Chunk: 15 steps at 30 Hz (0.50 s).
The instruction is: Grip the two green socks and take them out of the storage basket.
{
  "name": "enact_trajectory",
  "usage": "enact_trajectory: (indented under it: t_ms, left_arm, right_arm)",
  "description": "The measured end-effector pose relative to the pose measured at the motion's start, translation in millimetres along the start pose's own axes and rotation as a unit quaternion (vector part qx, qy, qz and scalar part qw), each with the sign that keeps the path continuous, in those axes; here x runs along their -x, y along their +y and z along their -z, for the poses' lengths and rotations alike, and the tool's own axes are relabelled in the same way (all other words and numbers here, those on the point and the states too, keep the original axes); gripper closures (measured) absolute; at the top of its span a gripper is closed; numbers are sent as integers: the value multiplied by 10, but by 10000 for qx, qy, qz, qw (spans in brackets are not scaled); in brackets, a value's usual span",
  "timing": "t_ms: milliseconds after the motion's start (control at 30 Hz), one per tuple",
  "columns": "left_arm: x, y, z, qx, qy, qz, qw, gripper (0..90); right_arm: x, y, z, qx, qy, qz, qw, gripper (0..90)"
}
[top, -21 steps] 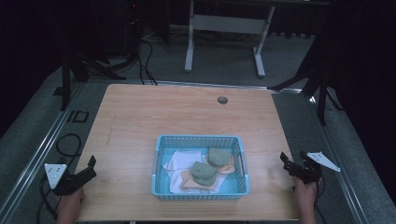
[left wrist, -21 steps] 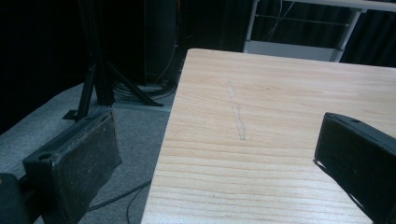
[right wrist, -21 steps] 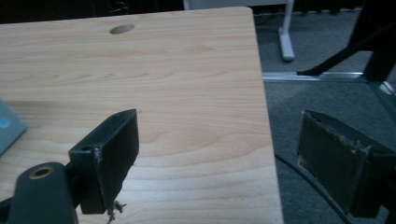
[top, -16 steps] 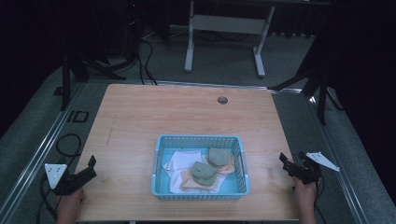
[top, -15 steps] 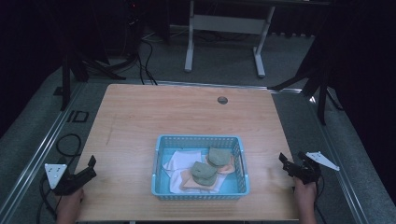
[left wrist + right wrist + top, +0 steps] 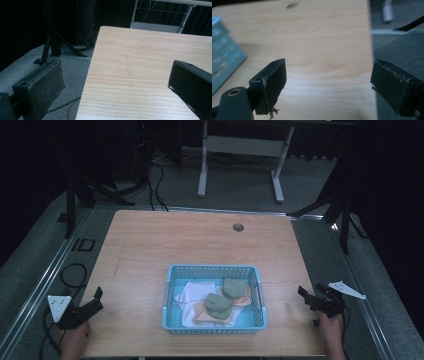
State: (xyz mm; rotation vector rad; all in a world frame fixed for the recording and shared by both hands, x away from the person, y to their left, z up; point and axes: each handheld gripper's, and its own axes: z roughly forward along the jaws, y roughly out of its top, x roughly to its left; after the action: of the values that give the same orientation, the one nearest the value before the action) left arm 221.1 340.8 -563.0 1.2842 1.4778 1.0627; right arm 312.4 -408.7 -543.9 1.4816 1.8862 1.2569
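- Your left gripper (image 6: pixel 98 299) sits at the near-left corner, just off the table (image 6: pixel 200 240) edge. Jaws spread wide, nothing between them; grey plate on top, cable trailing to the floor.
- Left gripper view: its jaws straddle the table's left edge, one over the grey floor (image 6: pixel 30 62), the other over wood. A thin scratch (image 6: pixel 127 61) runs along the wood ahead of them.
- Your right gripper (image 6: pixel 309 297) is at the near-right edge, pointing left toward the basket. Jaws released, wide apart, empty.
- Right gripper view: left jaw over wood, right jaw out past the table's right edge. Basket corner (image 6: pixel 222 50) shows at the left, blurred.
- Blue mesh basket (image 6: pixel 215 270) stands near-centre on the table, btwn both grippers and well apart from each.
- Inside it: white cloth (image 6: pixel 190 295) at the left, two folded green cloths, one nearer (image 6: pixel 218 305) and one farther right (image 6: pixel 235 287), lying on pale orange cloth (image 6: pixel 202 316). Can't tell how many pieces are below.
- Far-centre of the table: a small round hole (image 6: pixel 238 227).
- Beyond the table: grey floor, black cables (image 6: pixel 155 175), dark stand legs at left and right, a white frame (image 6: pixel 240 145) at the back.
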Motion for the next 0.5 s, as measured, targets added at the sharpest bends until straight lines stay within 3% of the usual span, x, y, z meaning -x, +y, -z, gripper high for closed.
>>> enact_trajectory:
  t_ms: [67, 133, 267, 367, 500]
  left_arm:
    - [0, 0, 0, -1, -1, 1, 10000, 5]
    - [-2, 0, 0, -3, -4, 7, 10000, 5]
    - [0, 0, -2, -6, -1, 1, 10000, 5]
    - [-1, 1, -3, -12, 2, 4, 10000, 5]
    - [-2, 1, -3, -15, -2, 3, 10000, 5]
  right_arm:
    - [16, -2, -18, -383, 413, 179, 9983, 134]
    - [8, -24, -33, -678, 838, 441, 9932, 139]
    - [-58, -61, -43, -980, 1470, 1026, 9789, 141]
    - [-123, -49, -60, -1190, 1840, 1402, 9656, 140]
    - [-204, 31, -40, -1270, 2145, 1609, 9550, 140]
